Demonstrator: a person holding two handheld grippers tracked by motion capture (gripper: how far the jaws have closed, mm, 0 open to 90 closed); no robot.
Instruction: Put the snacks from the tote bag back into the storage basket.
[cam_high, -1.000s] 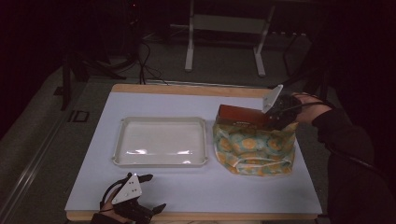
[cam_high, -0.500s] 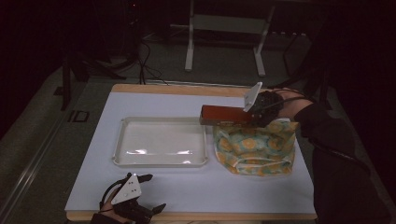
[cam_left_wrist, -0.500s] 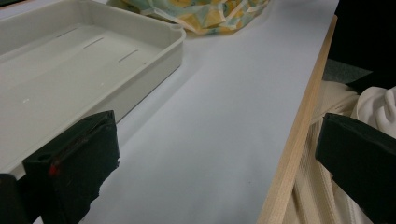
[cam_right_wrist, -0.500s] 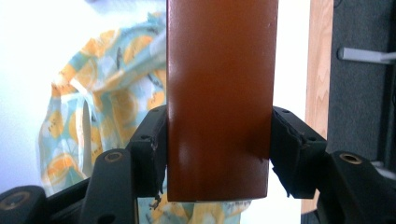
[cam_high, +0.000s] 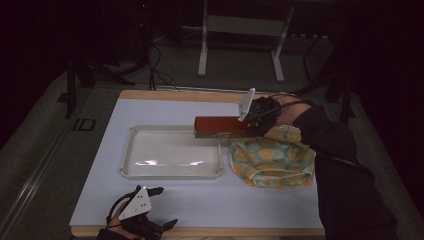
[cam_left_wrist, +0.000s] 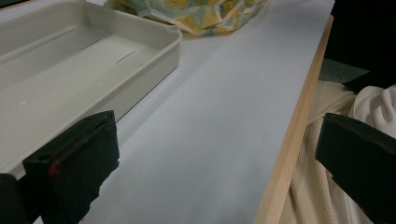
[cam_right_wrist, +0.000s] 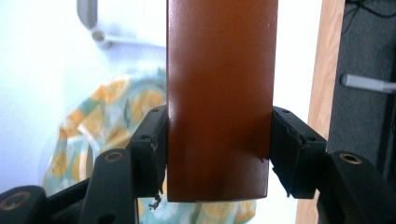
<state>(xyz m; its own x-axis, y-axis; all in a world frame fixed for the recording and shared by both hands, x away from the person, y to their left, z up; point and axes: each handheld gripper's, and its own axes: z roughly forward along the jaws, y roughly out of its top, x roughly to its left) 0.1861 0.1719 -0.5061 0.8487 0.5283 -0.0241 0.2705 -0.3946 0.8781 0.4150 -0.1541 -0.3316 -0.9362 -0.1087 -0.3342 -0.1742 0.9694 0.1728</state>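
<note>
- My right tool (cam_high: 246, 121) has carried the long reddish-brown wooden block (cam_high: 220, 127) leftward from above the flowered yellow-and-teal cloth bag (cam_high: 272, 159) toward the shallow white plastic tray (cam_high: 131, 169); my left tool (cam_high: 150, 220) has stayed near the front edge of the tabletop (cam_high: 165, 107).
- My right tool is clamped on one end of the block, a black pad pressing each long side (cam_right_wrist: 218, 98).
- The block lies level in the air, its free end over the tray's far right corner, its held end over the bag's far edge.
- The bag sits just beside the tray's right rim (cam_left_wrist: 175, 39).
- My left tool's jaws stand wide apart, with only bare tabletop (cam_left_wrist: 219, 116) between them.
</note>
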